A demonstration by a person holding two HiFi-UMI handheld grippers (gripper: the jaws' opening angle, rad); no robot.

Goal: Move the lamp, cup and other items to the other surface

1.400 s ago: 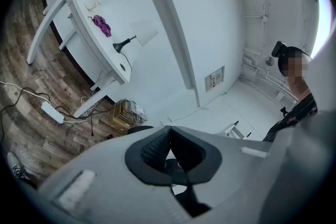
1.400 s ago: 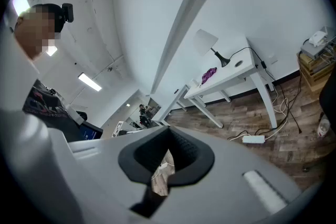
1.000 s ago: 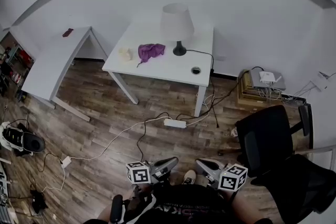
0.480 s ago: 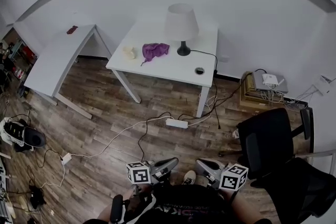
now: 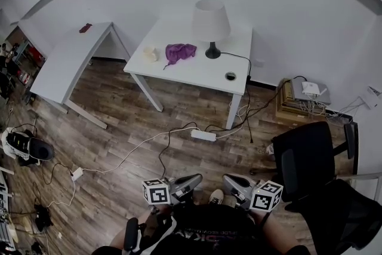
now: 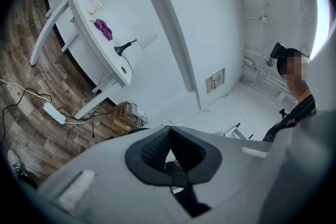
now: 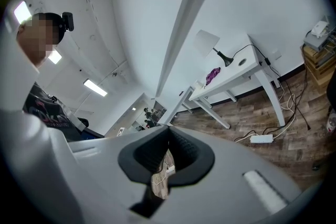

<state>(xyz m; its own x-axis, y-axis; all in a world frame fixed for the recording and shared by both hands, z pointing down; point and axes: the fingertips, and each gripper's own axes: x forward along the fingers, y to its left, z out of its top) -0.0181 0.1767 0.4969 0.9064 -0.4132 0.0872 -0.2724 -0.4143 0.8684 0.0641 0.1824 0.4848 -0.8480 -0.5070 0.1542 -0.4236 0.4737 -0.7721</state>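
A white-shaded lamp (image 5: 210,24) on a black base stands at the back of the white table (image 5: 197,71). A purple cloth (image 5: 180,52) and a pale cup (image 5: 150,54) lie to its left. A second white table (image 5: 68,65) at the left carries a small dark red item (image 5: 86,28). Both grippers hover low near my body, far from the tables. My left gripper (image 5: 199,178) and right gripper (image 5: 226,178) are shut and hold nothing. The left gripper view shows the lamp (image 6: 142,39), cloth (image 6: 104,29) and cup (image 6: 94,7). The right gripper view shows the lamp (image 7: 207,42) and cloth (image 7: 212,75).
A black office chair (image 5: 310,158) stands at my right. A power strip (image 5: 203,135) and several cables trail over the wooden floor between me and the table. A box with a router (image 5: 305,95) sits by the wall; shoes (image 5: 24,149) lie at the left.
The head view has shifted a little, so both tables sit slightly further right and higher. The two grippers keep their place and stay shut.
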